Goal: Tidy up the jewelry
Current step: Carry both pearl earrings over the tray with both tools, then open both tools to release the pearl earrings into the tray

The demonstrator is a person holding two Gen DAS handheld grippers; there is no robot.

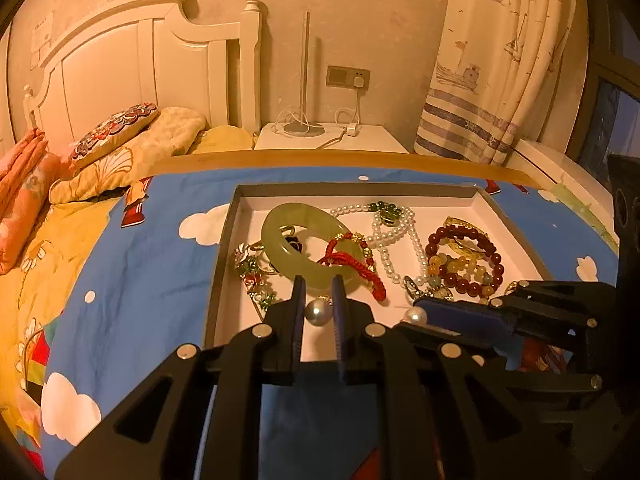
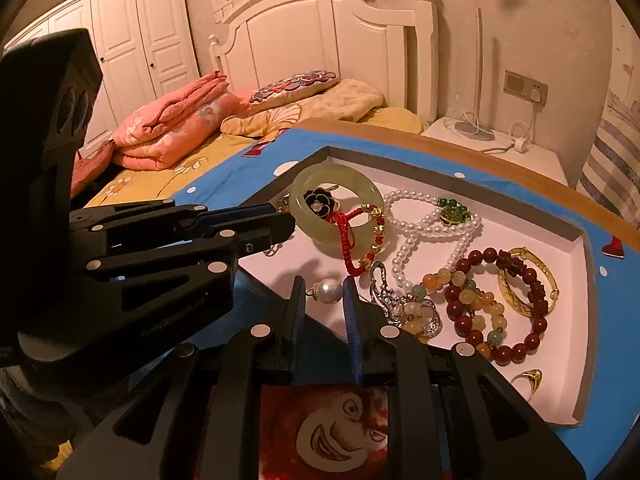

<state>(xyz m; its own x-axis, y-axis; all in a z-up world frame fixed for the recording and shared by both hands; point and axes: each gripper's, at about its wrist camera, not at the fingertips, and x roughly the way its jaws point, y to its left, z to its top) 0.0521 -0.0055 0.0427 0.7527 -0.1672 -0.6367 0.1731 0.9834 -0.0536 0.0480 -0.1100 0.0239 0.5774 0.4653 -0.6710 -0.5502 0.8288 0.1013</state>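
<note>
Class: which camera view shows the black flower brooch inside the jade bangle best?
The right wrist view: the black flower brooch faces the camera, white centre visible, inside the jade bangle. In the left wrist view the bangle's rim hides most of it.

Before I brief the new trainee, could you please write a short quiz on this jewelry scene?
1. Multiple choice: what colour is the cord bracelet lying across the jade bangle? A) red B) blue C) black
2. True or false: the jade bangle lies on the blue cloth, outside the box.
3. Fill in: in the right wrist view, a single ____ shows between the fingers of the right gripper.

Key:
1. A.
2. False: it lies inside the tray, with the other jewelry.
3. pearl.
</note>
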